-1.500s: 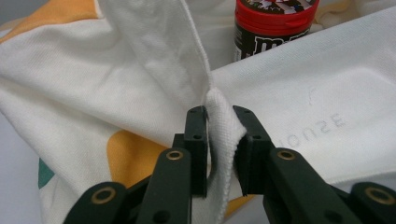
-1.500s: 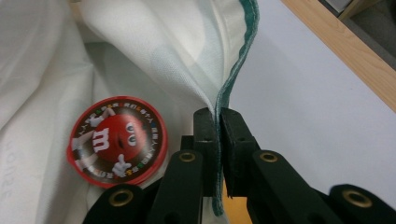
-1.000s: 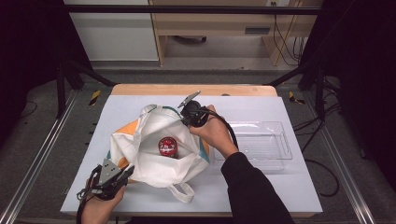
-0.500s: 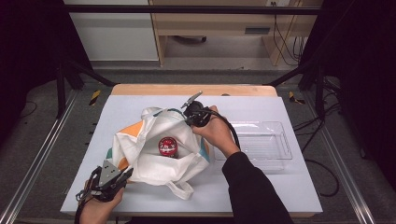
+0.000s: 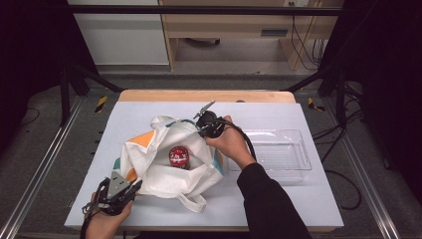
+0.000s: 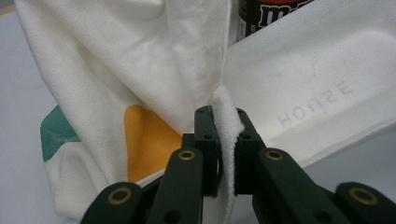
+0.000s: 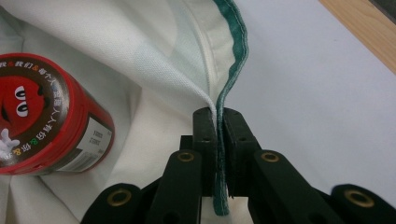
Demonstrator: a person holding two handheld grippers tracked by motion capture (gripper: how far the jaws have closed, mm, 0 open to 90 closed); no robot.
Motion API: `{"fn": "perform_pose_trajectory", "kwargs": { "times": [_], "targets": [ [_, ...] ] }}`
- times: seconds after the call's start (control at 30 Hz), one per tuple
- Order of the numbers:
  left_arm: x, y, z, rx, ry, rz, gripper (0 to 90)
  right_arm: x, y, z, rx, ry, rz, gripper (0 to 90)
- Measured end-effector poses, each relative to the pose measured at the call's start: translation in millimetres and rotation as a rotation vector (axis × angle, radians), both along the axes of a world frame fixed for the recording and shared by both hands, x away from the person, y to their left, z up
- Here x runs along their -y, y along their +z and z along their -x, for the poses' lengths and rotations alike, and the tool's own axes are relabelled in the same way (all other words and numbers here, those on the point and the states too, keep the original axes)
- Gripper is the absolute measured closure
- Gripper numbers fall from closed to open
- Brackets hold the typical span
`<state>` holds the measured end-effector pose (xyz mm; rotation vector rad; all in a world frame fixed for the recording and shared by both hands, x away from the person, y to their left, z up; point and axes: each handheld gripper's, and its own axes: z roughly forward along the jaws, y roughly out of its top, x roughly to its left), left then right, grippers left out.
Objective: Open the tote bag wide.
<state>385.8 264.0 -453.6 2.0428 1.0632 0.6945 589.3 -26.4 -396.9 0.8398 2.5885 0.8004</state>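
**Around the Table**

A clear plastic tray [image 5: 278, 153] lies on the white table top [image 5: 149, 112] toward 3 o'clock, its long side running across. A bare wooden strip [image 5: 204, 95] edges the table at 12 o'clock. Beyond it, on the floor, stands a pale wooden bench [image 5: 224, 30] — cables [image 5: 298, 35] hang at its 2 o'clock end. A white cabinet [image 5: 117, 37] sits at 11 o'clock. Black frame legs [image 5: 74, 74] flank the table — one at 10 o'clock, another at 2.

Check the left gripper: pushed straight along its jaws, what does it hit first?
Left gripper is shut on the white bag; going on, it probably only pushes bag cloth, then the candy jar inside, though depth is unclear.
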Motion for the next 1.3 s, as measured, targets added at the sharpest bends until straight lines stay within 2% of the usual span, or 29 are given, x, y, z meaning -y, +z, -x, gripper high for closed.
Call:
{"fn": "perform_pose_trajectory", "kwargs": {
  "times": [0.33, 0.4, 0.5, 0.6, 0.73, 0.87, 1.03, 1.17, 1.3],
  "targets": [
    [0.1, -1.5, -0.6, -0.009, -0.004, -0.001, 83.6, -1.8, -7.2, 3.1, -0.023, 0.003, 0.031, 82.1],
    [-0.2, -1.6, -0.8, -0.009, -0.005, 0.001, 83.4, -1.9, -6.4, 3.4, -0.021, 0.001, 0.029, 80.2],
    [-0.6, -1.6, -1.0, -0.009, -0.005, 0.006, 83.0, -0.5, -4.2, 4.1, -0.014, -0.007, 0.028, 72.5],
    [-0.7, -1.3, -0.9, -0.01, -0.006, 0.012, 82.1, 1.9, -0.4, 6.7, 0.001, -0.012, 0.011, 66.2],
    [-0.9, -0.9, -1.0, -0.001, -0.005, 0.014, 81.0, 5.9, 10.6, 14.0, 0.021, -0.012, -0.038, 62.2],
    [-1.0, -0.3, -0.9, 0.01, -0.004, 0.021, 79.4, 8.9, 24.6, 31.6, 0.059, -0.011, -0.087, 62.3],
    [-0.8, 0.7, -0.9, 0.029, 0.004, 0.037, 74.0, 6.3, 36.5, 65.0, 0.073, 0.013, -0.126, 63.7],
    [-0.8, 2.8, 0.1, 0.054, 0.009, 0.061, 66.5, 0.6, 37.7, 91.8, 0.08, 0.048, -0.143, 64.6],
    [-0.5, 3.5, -0.1, 0.063, 0.015, 0.071, 60.1, -7.0, 31.7, 112.0, 0.07, 0.075, -0.154, 64.7]
  ]
}}
